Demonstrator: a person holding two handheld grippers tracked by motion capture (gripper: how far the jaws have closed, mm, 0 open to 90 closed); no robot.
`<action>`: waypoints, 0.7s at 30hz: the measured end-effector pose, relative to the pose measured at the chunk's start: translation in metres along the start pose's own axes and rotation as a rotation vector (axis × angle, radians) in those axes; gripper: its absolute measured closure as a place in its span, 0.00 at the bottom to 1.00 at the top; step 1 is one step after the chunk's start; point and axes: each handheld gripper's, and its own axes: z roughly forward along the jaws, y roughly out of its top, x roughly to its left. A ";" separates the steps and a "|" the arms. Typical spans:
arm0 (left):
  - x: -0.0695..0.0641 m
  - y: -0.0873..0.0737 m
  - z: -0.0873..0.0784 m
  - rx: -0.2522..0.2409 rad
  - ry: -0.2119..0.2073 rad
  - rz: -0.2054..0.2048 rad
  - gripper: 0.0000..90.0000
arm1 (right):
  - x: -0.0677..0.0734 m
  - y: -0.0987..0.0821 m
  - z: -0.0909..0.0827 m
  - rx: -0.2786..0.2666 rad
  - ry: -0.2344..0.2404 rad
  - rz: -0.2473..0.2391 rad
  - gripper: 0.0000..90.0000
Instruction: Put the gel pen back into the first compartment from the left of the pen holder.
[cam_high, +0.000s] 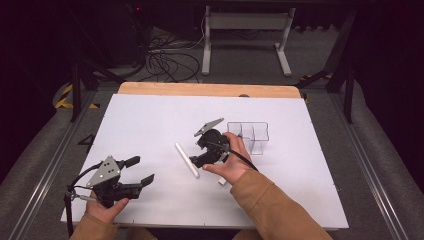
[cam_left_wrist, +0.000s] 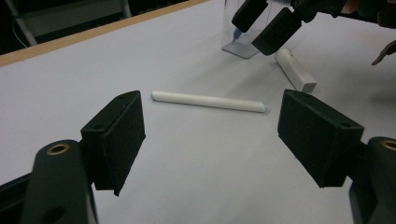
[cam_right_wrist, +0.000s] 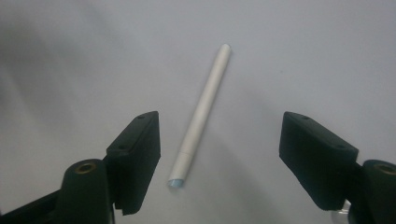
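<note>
The right gripper (cam_right_wrist: 219, 140) is hovering unclenched over the white pen (cam_right_wrist: 201, 116), which is lying between its jaws; light, stiff, probably slippery, so it is best gripping mid-barrel.

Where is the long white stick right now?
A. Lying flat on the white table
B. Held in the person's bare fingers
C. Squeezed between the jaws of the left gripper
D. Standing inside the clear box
A: the long white stick lies flat on the white table, apart from the clear box, and the right gripper hangs over it with open jaws not touching it.
</note>
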 end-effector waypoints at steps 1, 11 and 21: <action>0.000 0.000 0.000 0.001 0.000 0.000 0.27 | 0.000 0.001 0.002 0.003 0.003 0.014 0.35; 0.001 -0.001 -0.001 0.001 0.004 0.006 0.27 | 0.003 0.003 0.023 0.036 0.001 0.025 0.40; 0.002 -0.002 -0.001 0.001 0.002 0.006 0.27 | 0.009 0.002 0.034 0.035 -0.043 0.018 0.51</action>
